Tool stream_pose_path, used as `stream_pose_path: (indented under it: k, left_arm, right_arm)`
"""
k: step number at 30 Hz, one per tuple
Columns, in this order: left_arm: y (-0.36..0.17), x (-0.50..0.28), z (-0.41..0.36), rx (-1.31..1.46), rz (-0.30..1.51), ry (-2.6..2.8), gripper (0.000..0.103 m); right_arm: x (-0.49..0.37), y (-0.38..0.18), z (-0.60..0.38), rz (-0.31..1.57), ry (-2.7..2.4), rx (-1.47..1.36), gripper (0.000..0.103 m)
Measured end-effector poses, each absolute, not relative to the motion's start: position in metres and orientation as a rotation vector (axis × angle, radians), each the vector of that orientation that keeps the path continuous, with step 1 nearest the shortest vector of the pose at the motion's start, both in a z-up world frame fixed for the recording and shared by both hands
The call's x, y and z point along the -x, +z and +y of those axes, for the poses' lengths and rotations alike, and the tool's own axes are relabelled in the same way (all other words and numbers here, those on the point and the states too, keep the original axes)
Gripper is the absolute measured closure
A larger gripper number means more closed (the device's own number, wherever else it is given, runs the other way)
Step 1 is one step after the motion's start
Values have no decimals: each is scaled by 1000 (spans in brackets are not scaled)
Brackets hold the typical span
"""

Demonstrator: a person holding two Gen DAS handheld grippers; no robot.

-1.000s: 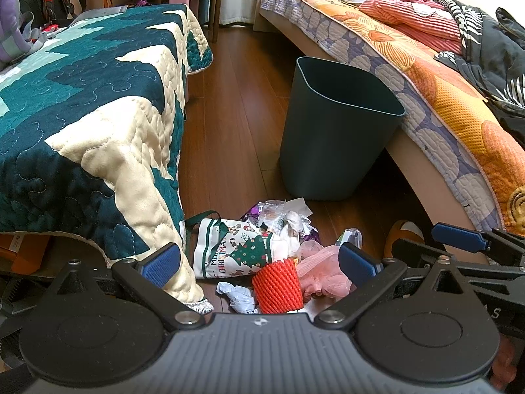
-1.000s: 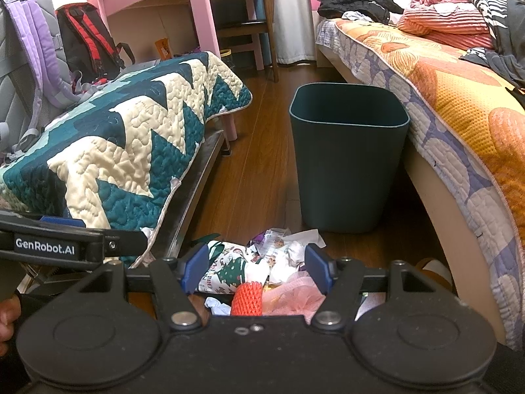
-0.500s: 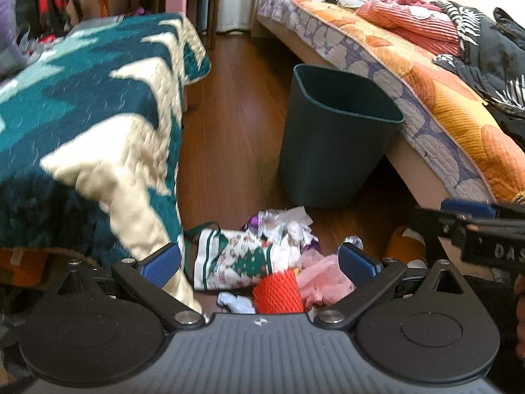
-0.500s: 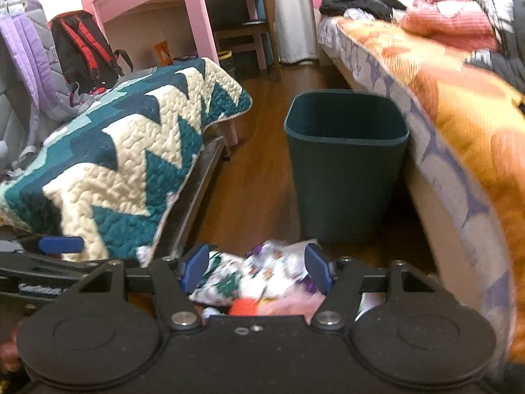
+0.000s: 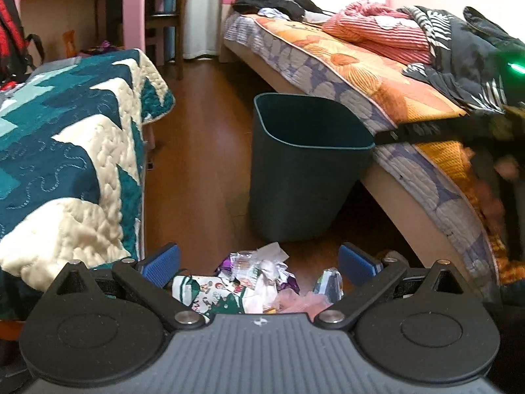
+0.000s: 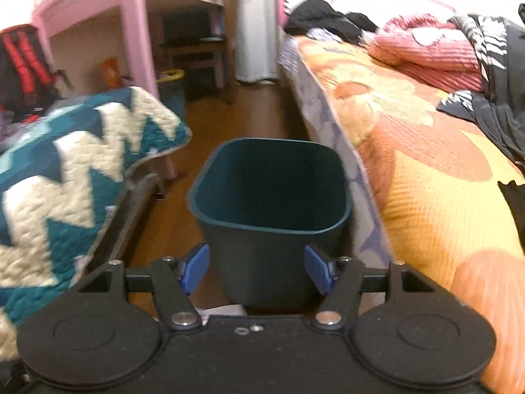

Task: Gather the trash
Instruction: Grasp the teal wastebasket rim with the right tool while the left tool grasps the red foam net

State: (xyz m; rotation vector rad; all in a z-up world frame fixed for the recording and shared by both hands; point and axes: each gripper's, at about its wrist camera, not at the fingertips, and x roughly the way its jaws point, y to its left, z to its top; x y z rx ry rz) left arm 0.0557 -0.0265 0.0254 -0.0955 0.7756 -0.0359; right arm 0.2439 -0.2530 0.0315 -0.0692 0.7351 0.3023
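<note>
Wood floor point(image 5: 203, 170) between two beds; our left gripper point(image 5: 259, 264) gapes empty over the trash point(image 5: 259, 279), our right gripper point(image 6: 257, 271) spread empty before the bin point(image 6: 269, 229).

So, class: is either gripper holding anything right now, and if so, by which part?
Nothing is held. The left gripper and right gripper are both open and empty; the trash pile lies on the floor.

Crumpled wrappers point(image 5: 259, 279) heaped on floor before upright dark-green bin point(image 5: 305, 177)
</note>
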Motion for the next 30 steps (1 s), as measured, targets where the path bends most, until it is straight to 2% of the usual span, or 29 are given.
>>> stream_pose_path:
  k: [9, 21, 23, 26, 30]
  left_arm:
    - [10, -57, -20, 118, 833, -65, 0]
    - [-4, -61, -17, 126, 877, -67, 0]
    - [-6, -61, -16, 118, 878, -60, 0]
    - [-7, -62, -15, 100, 872, -59, 0]
    - [-15, -65, -14, 92, 889, -53, 0]
  right_arm:
    - [-317, -8, -273, 862, 106, -177, 41]
    - [-355, -58, -275, 935, -82, -338, 42]
    - [-360, -65, -271, 941, -82, -333, 45]
    - [-360, -72, -271, 946, -110, -303, 61]
    - [-360, -74, -277, 972, -100, -289, 65]
